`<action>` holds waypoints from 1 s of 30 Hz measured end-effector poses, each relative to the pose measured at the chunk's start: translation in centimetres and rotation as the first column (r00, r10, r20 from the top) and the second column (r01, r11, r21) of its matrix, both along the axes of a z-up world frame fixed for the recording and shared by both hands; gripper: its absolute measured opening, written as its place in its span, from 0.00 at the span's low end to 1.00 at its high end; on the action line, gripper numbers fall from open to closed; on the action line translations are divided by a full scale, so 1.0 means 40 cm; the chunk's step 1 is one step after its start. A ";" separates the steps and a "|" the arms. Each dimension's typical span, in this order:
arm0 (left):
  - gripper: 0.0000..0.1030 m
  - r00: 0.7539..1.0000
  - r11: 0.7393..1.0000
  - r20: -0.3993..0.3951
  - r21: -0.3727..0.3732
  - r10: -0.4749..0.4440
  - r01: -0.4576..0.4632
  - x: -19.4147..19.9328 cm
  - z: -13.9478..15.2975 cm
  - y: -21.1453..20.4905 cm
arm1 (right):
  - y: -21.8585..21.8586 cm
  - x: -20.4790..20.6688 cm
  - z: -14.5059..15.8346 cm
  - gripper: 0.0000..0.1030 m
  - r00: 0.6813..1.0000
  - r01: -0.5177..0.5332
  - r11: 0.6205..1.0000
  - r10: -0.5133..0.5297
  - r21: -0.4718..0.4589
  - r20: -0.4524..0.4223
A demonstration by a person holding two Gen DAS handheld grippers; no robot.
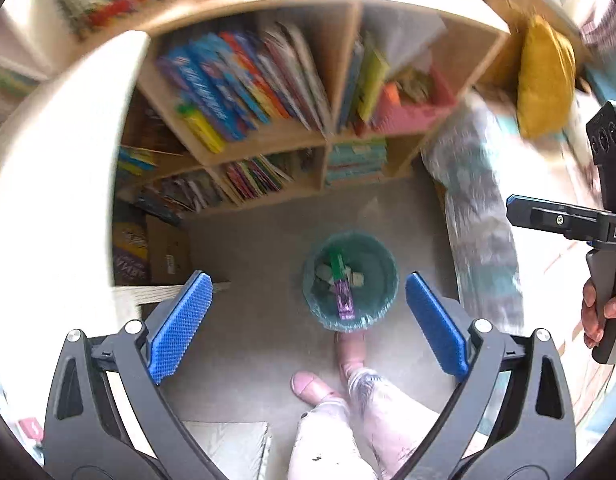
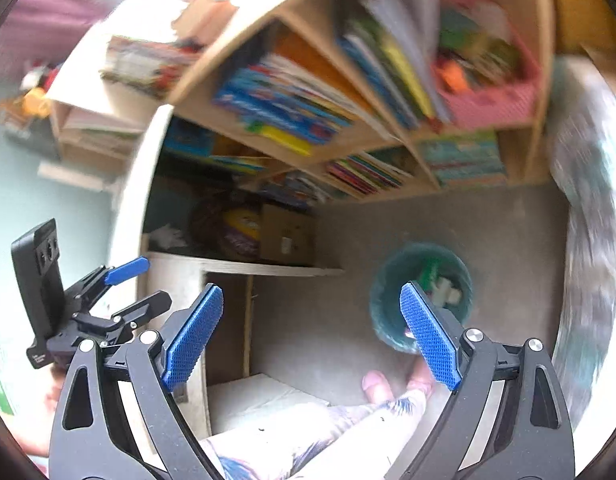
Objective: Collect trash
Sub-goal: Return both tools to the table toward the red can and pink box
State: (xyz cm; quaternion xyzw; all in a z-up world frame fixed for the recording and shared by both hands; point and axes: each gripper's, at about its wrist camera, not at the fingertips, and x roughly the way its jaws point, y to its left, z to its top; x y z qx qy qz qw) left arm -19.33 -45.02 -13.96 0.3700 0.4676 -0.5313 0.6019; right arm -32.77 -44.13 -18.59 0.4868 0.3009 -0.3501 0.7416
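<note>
Both tools are released and carry nothing: the left tool point(image 1: 308, 324) shows its blue pads spread wide with bare carpet between them, and the right tool point(image 2: 311, 336) is parted the same way. Each hangs high over the room, tipped steeply down toward the floor; the right tool appears at the right edge of the left view, gripped by the person's right hand point(image 1: 599, 316), and the left tool sits at the left edge of the right view, so the two are held side by side and well apart.

Below them the teal waste bin point(image 1: 377, 256) stands on the grey carpet point(image 1: 260, 260), just in front of the person's feet point(image 1: 308, 384). It already holds scraps, among them a purple wrapper point(image 1: 345, 300), a green carton point(image 1: 335, 262) and some pale crumpled pieces. No loose trash can be made out on the carpet; motion blur softens the bookshelf point(image 1: 276, 136) and the round white bench point(image 1: 48, 184) beside it.

Judging from this, the step in hand is finding the next piece. It would go best by slowing the sweep so the view sharpens, keeping the pads apart, and lowering one tool squarely over a single item before closing
</note>
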 end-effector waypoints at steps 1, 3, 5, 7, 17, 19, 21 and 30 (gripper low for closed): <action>0.93 1.000 0.999 0.002 -0.017 0.028 -0.028 0.022 0.023 0.017 | -0.006 0.020 0.016 0.88 1.000 -0.027 1.000 0.027 -0.002 0.001; 0.93 0.997 0.995 -0.002 -0.052 0.081 -0.081 0.066 0.063 0.054 | -0.015 0.076 0.050 0.88 0.995 -0.099 0.995 0.099 -0.004 0.015; 0.93 0.989 0.985 -0.013 -0.081 0.150 -0.151 0.118 0.098 0.104 | -0.019 0.143 0.082 0.88 0.984 -0.174 0.984 0.175 -0.025 0.019; 0.93 0.975 0.970 -0.023 -0.101 0.221 -0.222 0.172 0.126 0.159 | -0.021 0.208 0.105 0.88 0.971 -0.239 0.970 0.240 -0.036 0.025; 0.93 0.852 0.842 0.019 -0.161 0.523 -0.514 0.394 0.234 0.502 | 0.048 0.586 0.171 0.88 0.832 -0.553 0.829 0.555 -0.081 0.005; 0.93 0.818 0.810 0.027 -0.164 0.575 -0.564 0.439 0.249 0.573 | 0.076 0.659 0.177 0.88 0.796 -0.603 0.793 0.606 -0.089 0.003; 0.93 0.779 0.773 0.037 -0.164 0.625 -0.613 0.480 0.263 0.648 | 0.097 0.717 0.184 0.88 0.763 -0.644 0.759 0.647 -0.090 -0.001; 0.93 0.665 0.671 0.104 -0.175 0.740 -0.720 0.556 0.292 0.891 | 0.237 0.955 0.191 0.88 0.583 -0.812 0.579 0.810 -0.077 -0.061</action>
